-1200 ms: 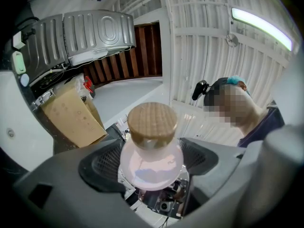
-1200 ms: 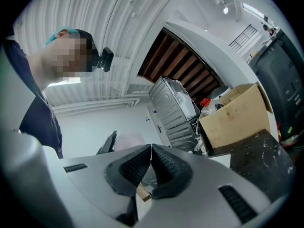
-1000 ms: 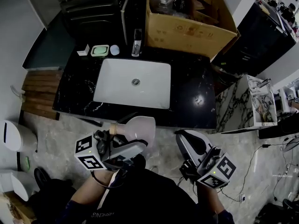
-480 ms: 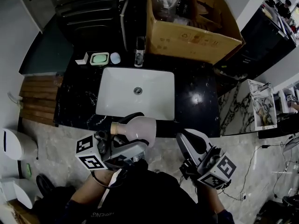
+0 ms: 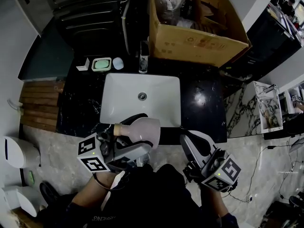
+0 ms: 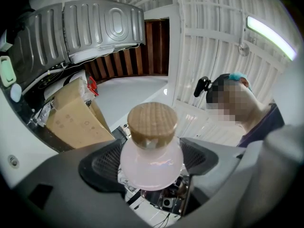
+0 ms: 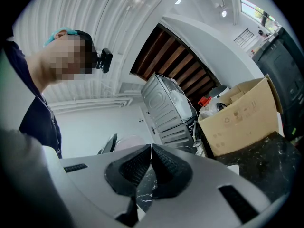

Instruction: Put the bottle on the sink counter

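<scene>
A pale pink bottle (image 5: 148, 127) with a round wooden cap (image 5: 117, 129) lies sideways in my left gripper (image 5: 138, 135), which is shut on its body. It hangs over the front edge of the black marble sink counter (image 5: 204, 103), just in front of the white basin (image 5: 141, 99). In the left gripper view the bottle (image 6: 151, 158) fills the gap between the jaws of the left gripper (image 6: 151, 161), cap (image 6: 152, 124) pointing forward. My right gripper (image 5: 189, 139) is held right of the bottle, below the counter edge. Its jaws (image 7: 150, 163) are shut on nothing.
A faucet (image 5: 143, 51) stands behind the basin, with a green soap dish (image 5: 101, 64) and a small white holder (image 5: 84, 64) to its left. A large cardboard box (image 5: 194, 20) of items sits at the back right. Wooden slats (image 5: 40, 103) lie left of the counter.
Both grippers and the bottle have come closer to the sink. The bottle now overlaps the counter's front edge. Neither grip has changed.
</scene>
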Available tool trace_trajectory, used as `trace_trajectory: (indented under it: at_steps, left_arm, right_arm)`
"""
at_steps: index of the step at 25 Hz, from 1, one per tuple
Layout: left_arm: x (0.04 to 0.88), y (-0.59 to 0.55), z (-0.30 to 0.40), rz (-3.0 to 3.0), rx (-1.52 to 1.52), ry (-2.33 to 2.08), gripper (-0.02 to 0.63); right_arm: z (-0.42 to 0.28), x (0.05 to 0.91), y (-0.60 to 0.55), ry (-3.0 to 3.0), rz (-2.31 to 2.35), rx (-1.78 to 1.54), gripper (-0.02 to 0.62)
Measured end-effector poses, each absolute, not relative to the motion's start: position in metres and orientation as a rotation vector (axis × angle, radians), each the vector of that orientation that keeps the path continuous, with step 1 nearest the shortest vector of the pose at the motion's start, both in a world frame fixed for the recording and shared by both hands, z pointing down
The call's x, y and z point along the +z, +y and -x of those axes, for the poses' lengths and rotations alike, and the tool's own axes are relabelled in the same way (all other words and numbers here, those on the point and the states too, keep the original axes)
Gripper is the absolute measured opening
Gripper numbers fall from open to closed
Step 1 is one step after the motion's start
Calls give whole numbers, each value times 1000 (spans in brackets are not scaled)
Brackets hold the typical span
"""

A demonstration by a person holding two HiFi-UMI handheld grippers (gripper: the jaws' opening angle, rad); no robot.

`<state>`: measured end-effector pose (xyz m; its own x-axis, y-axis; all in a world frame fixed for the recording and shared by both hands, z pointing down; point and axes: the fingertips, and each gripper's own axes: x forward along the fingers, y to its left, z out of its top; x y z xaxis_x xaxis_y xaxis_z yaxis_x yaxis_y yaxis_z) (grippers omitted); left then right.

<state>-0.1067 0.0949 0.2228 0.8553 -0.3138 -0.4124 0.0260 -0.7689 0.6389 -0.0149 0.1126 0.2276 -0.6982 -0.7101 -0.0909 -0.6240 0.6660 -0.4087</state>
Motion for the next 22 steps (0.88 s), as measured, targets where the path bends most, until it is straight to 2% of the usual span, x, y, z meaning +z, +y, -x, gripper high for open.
trace_trajectory:
  at_steps: [22]
  left_arm:
    - [236, 44, 88, -2347, -646, -268, 383]
  right_arm:
    - [-6, 246, 58, 2664, 1052, -563, 26]
